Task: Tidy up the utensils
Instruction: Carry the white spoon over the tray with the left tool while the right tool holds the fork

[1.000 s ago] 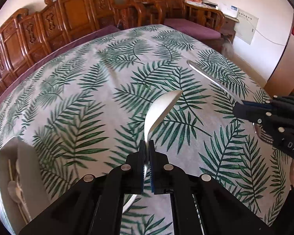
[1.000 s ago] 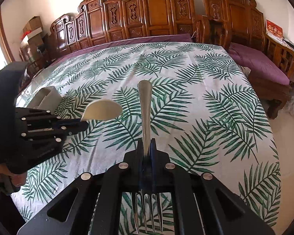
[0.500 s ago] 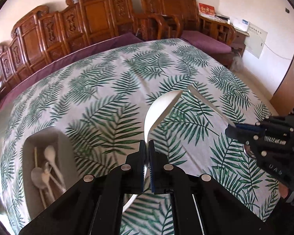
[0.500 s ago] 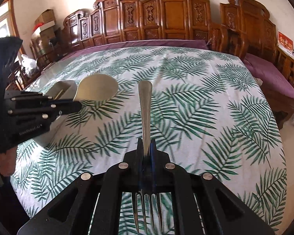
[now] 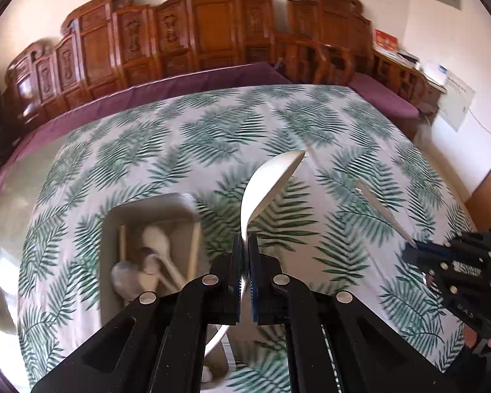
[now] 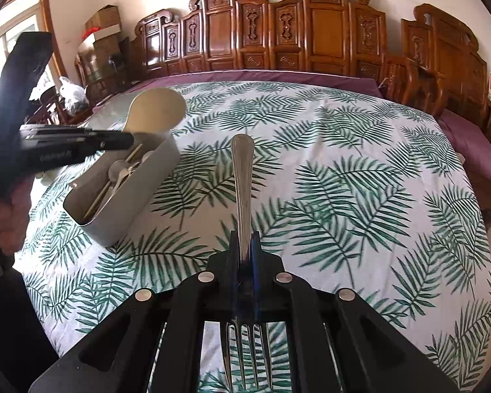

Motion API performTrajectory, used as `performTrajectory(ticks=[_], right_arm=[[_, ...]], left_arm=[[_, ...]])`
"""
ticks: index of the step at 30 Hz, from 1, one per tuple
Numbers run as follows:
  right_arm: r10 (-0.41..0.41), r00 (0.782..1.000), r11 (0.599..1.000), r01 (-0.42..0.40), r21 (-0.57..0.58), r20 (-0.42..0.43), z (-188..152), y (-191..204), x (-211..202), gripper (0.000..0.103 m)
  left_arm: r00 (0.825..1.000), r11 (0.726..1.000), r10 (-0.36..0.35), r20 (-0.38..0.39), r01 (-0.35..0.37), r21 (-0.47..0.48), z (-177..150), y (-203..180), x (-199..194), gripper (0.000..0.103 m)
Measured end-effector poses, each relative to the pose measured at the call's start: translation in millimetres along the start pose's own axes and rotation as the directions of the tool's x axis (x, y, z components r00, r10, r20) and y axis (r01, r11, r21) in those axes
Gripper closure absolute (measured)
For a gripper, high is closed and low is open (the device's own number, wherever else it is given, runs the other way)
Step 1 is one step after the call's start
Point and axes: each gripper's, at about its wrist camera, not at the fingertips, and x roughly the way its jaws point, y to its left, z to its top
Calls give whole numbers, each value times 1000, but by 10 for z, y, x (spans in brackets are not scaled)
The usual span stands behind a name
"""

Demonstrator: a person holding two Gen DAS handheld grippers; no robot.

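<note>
A wide table covered in a white cloth printed with green palm fronds (image 6: 343, 180) filled most of both views, with a purple cloth (image 5: 167, 90) showing along its far edge. Behind it stood a row of carved reddish-brown wooden chair backs (image 6: 311, 32).

On the cloth sat a pale grey rectangular utensil bin (image 6: 137, 193), open at the top. In the right wrist view it lay toward the left side of the table; in the left wrist view it lay just left of the gripper fingers. Inside it lay several spoons, white and metal, and what looked like thin wooden sticks (image 5: 147, 255), heaped together; their number could not be told.

The left gripper (image 5: 245, 249) was a black two-finger claw clenched on the neck of a white, deep-bowled plastic spoon (image 5: 268, 180). The spoon's bowl pointed up and away from the camera, held in the air just right of the bin, and its handle ran down between the fingers toward the camera. From the right wrist view the same claw reached in from the left with the spoon bowl raised above the bin's far end.

The right gripper (image 6: 245, 245) was likewise closed, grasping a shiny stainless-steel fork (image 6: 242, 177) by its middle. The handle stuck forward over the cloth and the four tines pointed back toward the camera. It was held well to the right of the bin.
</note>
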Motion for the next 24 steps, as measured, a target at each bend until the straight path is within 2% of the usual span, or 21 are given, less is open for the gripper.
performTrajectory(ticks=[8, 15, 24], right_arm=[[10, 1000, 1000, -10, -21, -16, 12, 97, 87, 95], [16, 999, 999, -17, -33, -28, 7, 145, 142, 95], [28, 999, 999, -29, -31, -27, 17, 178, 146, 95]], left_arm=[[998, 991, 52, -39, -56, -125, -76, 551, 183, 100], [994, 977, 67, -85, -82, -195, -141, 800, 421, 100], [989, 972, 107, -106, -126, -199, -181, 894, 493, 98]])
